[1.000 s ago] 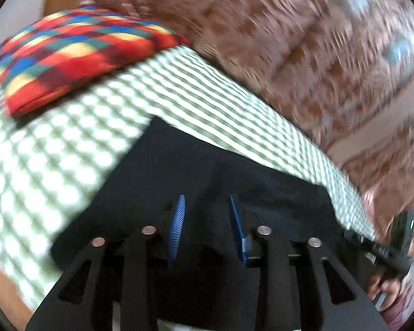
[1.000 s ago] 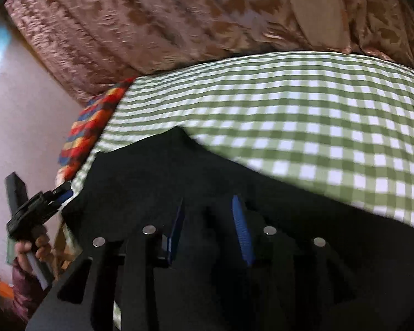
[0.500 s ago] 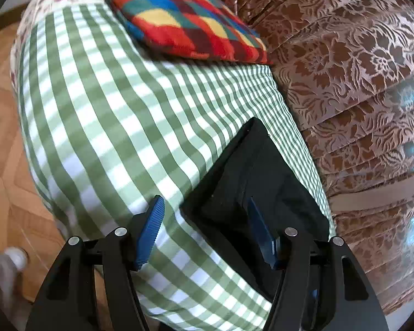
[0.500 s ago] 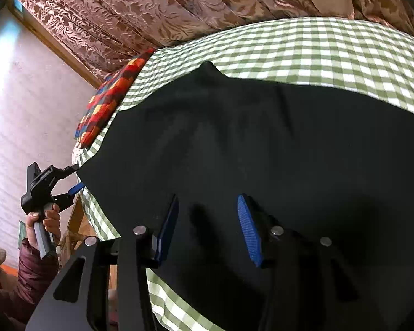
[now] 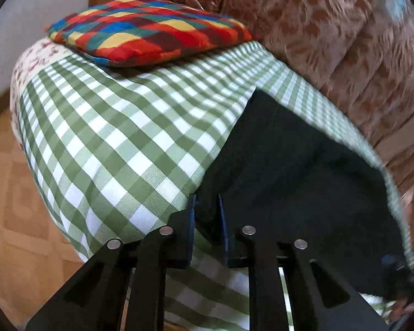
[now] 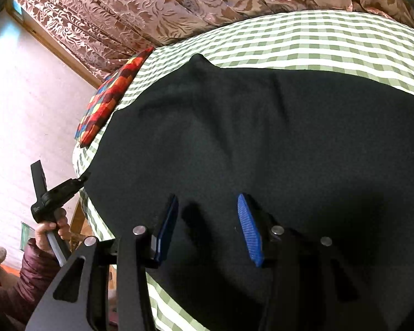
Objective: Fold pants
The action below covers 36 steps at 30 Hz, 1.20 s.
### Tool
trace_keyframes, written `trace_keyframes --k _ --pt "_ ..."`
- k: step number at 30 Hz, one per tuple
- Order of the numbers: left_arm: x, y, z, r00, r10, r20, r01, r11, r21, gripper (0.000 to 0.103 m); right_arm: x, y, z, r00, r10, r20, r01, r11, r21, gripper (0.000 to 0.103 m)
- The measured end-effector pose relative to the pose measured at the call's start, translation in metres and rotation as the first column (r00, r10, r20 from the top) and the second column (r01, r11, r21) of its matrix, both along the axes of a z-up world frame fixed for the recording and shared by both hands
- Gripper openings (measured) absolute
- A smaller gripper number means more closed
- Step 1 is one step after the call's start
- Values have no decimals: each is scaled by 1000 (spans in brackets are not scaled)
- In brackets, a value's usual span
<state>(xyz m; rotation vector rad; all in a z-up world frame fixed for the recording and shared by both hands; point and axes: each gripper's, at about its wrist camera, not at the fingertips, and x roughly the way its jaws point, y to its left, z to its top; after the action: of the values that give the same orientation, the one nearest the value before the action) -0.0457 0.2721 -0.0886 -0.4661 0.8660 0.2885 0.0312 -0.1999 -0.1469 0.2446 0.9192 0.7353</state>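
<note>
Black, flat-spread fabric pants (image 6: 262, 143) lay on a green-and-white checked bed (image 5: 118, 138), the left gripper (image 5: 207, 218) clamped on their near corner. The right gripper (image 6: 207, 220) hovered above the cloth, jaws apart. A clean fold likely required lifting evenly, edges aligned.

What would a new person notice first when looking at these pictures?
First, the black pants spread over the green checked sheet, filling most of the right wrist view. Next, the bright plaid pillow at the far end of the bed, against the brown floral curtain. The left tongs are shut on the pants' near corner, while the right tongs hang open above the cloth.
</note>
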Motion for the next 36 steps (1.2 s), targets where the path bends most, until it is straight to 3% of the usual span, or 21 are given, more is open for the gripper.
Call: trace_keyframes --k 3,7,8,10,14,18,23,26,28,32,36 --pt "1 -8 11 999 26 -22 -24 996 89 30 0 -1 1 1000 -4 -5 4 1000 11 45" --pt "-11 -14 43 995 95 36 -100 972 211 31 -5 -7 8 1000 -11 -15 11 999 37 50" --pt "-14 -18 52 993 88 73 -101 972 211 31 -7 -8 10 1000 -10 -10 11 999 39 50" --pt "-16 -30 67 988 22 152 -46 986 159 31 -14 -11 14 1000 0 5 0 1000 26 50" --pt "0 -79 73 965 -175 194 156 982 109 31 -32 -22 14 1000 0 23 0 1000 4 49" --pt "18 -149 60 910 -377 170 364 925 104 31 -43 -41 12 999 -43 31 44 999 -11 45" --pt "30 -201 41 855 -505 121 497 863 87 31 -51 -80 15 988 -151 26 151 988 12 45" --pt "35 -223 29 841 -538 54 529 839 125 31 -57 -120 10 967 -256 -9 256 965 50 45" --pt "37 -227 20 847 -532 27 524 841 132 31 -63 -157 4 940 -337 -51 340 934 104 43" --pt "39 -222 14 847 -530 30 524 844 117 31 -81 -237 -6 849 -511 -134 528 829 184 43" --pt "36 -221 14 849 -527 31 521 846 114 31 -105 -310 -10 707 -682 -187 707 673 218 43"
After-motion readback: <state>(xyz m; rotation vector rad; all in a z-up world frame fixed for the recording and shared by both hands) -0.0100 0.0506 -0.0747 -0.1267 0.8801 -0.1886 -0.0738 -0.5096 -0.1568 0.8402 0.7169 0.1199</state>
